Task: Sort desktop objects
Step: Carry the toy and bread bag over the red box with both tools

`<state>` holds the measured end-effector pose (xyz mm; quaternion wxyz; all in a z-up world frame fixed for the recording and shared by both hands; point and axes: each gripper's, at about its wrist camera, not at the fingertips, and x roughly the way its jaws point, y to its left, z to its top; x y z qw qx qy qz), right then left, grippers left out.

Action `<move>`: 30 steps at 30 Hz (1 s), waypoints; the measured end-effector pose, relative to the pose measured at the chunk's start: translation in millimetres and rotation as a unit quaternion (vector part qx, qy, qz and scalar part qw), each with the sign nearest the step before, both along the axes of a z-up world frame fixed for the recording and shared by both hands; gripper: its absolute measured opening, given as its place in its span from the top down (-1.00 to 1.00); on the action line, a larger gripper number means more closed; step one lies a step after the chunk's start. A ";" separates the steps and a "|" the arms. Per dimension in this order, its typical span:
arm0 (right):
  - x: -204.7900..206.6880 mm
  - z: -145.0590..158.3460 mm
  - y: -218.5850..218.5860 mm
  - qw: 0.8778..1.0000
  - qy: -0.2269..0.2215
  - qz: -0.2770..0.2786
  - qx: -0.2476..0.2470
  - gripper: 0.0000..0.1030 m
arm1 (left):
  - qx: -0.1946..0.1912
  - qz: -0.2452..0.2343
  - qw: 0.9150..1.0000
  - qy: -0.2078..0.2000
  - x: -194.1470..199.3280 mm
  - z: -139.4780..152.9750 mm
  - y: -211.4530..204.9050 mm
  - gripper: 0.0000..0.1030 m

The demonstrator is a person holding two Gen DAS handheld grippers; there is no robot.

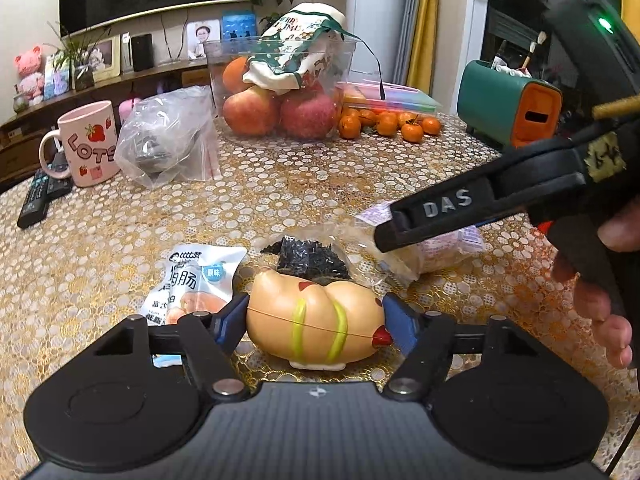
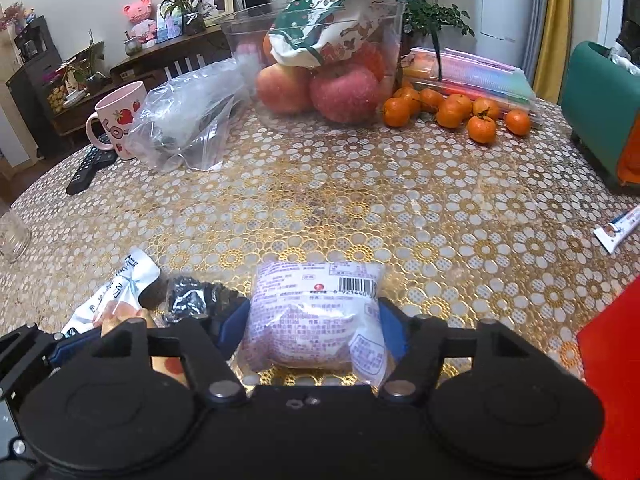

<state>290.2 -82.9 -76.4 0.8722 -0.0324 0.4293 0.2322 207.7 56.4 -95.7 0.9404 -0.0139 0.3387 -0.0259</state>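
Note:
My left gripper is shut on a tan toy chick with yellow stripes and a red beak, which rests on the gold-patterned table. My right gripper is shut on a wrapped purple-and-white bun packet, also resting on the table. The right gripper's black arm shows in the left wrist view, over the bun packet. A white sausage snack packet lies left of the chick and also shows in the right wrist view. A small bag of black bits lies behind the chick and shows in the right wrist view too.
At the back stand a clear bin of apples with a printed cloth bag, several small oranges, a clear plastic bag, a pink mug, remotes, a green-orange box, stacked folders. A white tube lies right.

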 end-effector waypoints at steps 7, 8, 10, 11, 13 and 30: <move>-9.1 7.1 -25.8 1.000 0.003 -0.016 0.006 -0.27 | -0.013 0.007 1.000 0.008 -7.5 2.6 -0.7 -0.37; -11.4 8.6 -30.1 1.000 0.003 -0.016 0.007 -0.27 | -0.015 0.008 1.000 0.008 -9.3 3.3 -1.1 -0.37; -17.4 11.9 -36.8 1.000 0.004 -0.015 0.009 -0.27 | -0.016 0.009 1.000 0.008 -13.5 5.4 -2.7 -0.37; -20.9 13.8 -40.0 1.000 0.003 -0.013 0.009 -0.27 | -0.017 0.010 1.000 0.009 -15.5 6.9 -3.8 -0.37; -28.1 18.4 -45.8 1.000 0.002 -0.010 0.010 -0.27 | -0.020 0.011 1.000 0.009 -19.9 10.4 -5.9 -0.37; -91.9 68.5 -106.5 0.999 -0.018 -0.005 0.047 -0.26 | -0.042 -0.003 0.999 -0.003 -66.4 63.1 -44.4 -0.37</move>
